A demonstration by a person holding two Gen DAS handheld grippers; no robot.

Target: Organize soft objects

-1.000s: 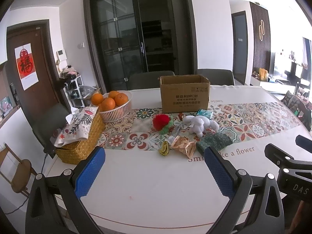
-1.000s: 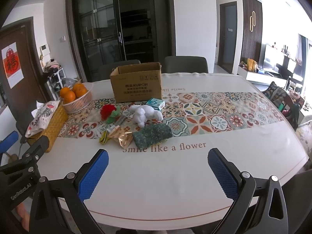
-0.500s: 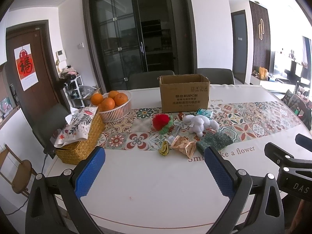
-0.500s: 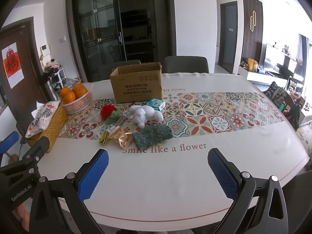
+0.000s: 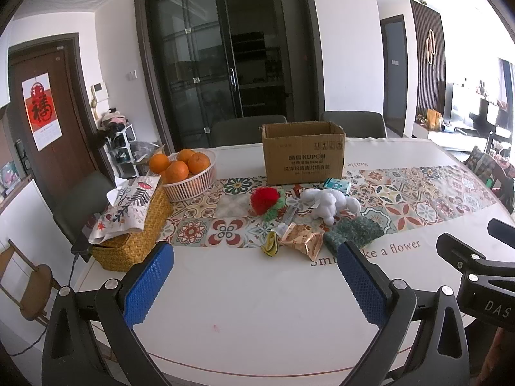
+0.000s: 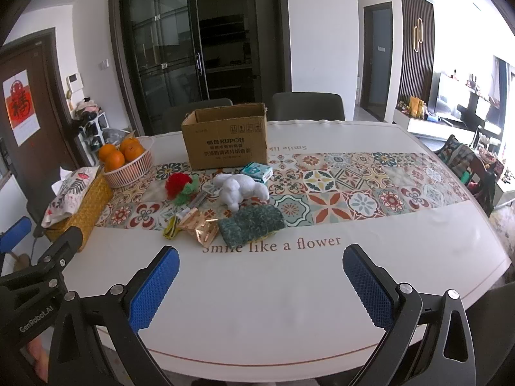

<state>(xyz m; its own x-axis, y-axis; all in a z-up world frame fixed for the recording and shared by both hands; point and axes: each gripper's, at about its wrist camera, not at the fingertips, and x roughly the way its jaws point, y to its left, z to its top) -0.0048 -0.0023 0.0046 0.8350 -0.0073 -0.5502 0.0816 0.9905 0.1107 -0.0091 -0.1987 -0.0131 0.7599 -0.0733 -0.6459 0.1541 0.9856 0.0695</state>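
A white plush toy (image 5: 328, 202) (image 6: 239, 189), a red and green fluffy ball (image 5: 265, 201) (image 6: 180, 186) and a dark green sponge cloth (image 5: 352, 233) (image 6: 251, 223) lie mid-table, in front of an open cardboard box (image 5: 302, 157) (image 6: 227, 141). A gold wrapper (image 5: 301, 241) (image 6: 199, 228), a yellow-green item (image 5: 271, 244) and a teal packet (image 5: 336, 186) (image 6: 257, 171) lie among them. My left gripper (image 5: 257, 284) and my right gripper (image 6: 260, 286) are open and empty, near the table's front edge, well short of the objects.
A white basket of oranges (image 5: 190, 177) (image 6: 127, 160) and a wicker tissue box (image 5: 132, 228) (image 6: 77, 206) stand at the left. Chairs (image 5: 248, 128) stand behind the white table (image 5: 257, 305). Each view shows the other gripper's body at its edge.
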